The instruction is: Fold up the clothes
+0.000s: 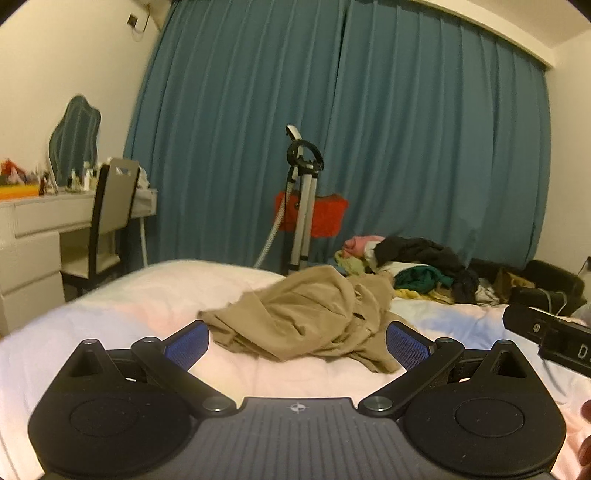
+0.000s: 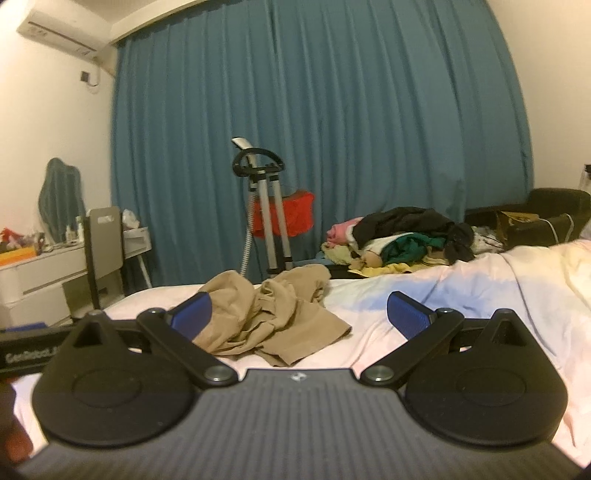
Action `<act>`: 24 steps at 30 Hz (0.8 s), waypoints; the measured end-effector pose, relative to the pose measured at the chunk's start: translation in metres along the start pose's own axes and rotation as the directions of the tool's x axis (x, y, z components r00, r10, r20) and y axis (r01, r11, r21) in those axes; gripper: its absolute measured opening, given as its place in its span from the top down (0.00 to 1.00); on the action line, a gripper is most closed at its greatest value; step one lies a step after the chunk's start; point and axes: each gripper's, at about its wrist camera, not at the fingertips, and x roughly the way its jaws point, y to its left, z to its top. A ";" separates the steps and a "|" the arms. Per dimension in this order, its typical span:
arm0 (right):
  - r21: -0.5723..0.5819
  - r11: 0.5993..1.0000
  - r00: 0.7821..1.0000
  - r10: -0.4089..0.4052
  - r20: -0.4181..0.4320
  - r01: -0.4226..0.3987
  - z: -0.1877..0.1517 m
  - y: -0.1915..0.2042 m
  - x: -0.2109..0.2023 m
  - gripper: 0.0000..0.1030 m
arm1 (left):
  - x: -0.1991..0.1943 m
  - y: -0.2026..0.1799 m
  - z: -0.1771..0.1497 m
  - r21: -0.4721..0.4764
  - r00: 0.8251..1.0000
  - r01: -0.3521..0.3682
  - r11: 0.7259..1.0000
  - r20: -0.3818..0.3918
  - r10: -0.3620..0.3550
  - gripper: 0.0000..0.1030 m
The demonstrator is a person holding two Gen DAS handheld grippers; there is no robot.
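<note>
On bed [image 1: 147,291], crumpled tan garment [image 1: 310,314], shape unclear

- Teal curtain [image 1: 332,129] covering the far wall.
- Garment steamer [image 1: 303,192] on a metal stand before the curtain, with a red bag [image 1: 328,218] behind it.
- White desk [image 1: 44,218] at left, cluttered with small bottles, a mirror [image 1: 74,140] on it.
- Chair [image 1: 110,206] pushed against the desk.
- Air conditioner [image 2: 62,33] high on the wall.

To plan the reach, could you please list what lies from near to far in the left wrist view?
Left hand-held gripper, open → crumpled tan garment on the bed → mixed clothes pile → garment steamer stand → teal curtain.
</note>
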 end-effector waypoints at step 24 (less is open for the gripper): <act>0.153 0.984 0.992 -0.072 -0.104 0.088 -0.035 -0.038 0.048 0.01 | 0.272 -0.015 -0.002 -0.156 0.886 -0.146 0.977 -0.460 0.059 0.11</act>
